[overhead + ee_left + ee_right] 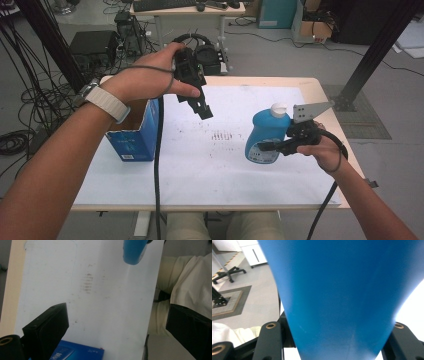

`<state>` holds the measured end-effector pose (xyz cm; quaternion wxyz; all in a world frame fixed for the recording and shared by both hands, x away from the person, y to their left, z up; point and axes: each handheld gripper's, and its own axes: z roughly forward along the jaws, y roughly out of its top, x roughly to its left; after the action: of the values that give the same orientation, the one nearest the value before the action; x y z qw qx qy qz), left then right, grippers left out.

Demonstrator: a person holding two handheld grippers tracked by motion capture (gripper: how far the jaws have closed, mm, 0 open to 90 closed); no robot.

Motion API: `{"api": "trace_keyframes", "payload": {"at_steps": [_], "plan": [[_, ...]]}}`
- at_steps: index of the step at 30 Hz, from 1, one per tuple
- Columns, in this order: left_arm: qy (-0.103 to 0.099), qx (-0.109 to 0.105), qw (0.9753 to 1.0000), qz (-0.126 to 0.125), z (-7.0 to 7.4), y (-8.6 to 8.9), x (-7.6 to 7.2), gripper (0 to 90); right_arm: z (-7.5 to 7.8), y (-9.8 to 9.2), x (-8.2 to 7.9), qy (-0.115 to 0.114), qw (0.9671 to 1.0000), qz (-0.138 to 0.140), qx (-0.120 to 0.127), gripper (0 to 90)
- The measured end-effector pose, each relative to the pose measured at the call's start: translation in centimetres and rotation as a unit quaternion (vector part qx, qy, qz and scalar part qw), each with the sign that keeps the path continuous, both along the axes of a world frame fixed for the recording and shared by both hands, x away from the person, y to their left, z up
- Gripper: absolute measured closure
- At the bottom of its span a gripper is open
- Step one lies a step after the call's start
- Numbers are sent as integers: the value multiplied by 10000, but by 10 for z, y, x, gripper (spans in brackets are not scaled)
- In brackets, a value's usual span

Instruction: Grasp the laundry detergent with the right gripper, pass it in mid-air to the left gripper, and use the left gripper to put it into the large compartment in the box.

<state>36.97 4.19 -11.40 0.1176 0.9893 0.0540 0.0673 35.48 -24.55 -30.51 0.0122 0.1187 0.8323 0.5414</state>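
A blue bottle (265,137) with a white cap hangs upright above the right part of the table, and my right gripper (273,146) is shut on its lower body from the right. Up close in the right gripper view, the bottle (342,295) sits between the two jaws. My left gripper (204,110) is held up over the back left of the white sheet (210,165), pointing down and right. It is open, with nothing between its jaws (117,315). The bottle's base (133,251) shows far off in the left gripper view.
An open blue carton (135,137) stands at the table's left edge, under my left forearm; its corner (77,353) shows below the left jaws. Faint dark smudges (222,135) mark the sheet's middle. Cables (30,115), black frame posts (380,45) and a desk (190,10) surround the table.
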Motion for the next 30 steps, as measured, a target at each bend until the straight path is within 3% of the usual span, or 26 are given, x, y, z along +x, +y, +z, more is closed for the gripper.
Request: {"api": "trace_keyframes", "payload": {"at_steps": [16, 30], "plan": [[30, -126, 9999, -99, 10, -4, -16, 55, 27, 24, 1, -168, 9980, 600, -138, 427], [70, -153, 9998, -106, 7, -12, -23, 52, 31, 49, -1, -207, 9954, 915, -193, 427]]}}
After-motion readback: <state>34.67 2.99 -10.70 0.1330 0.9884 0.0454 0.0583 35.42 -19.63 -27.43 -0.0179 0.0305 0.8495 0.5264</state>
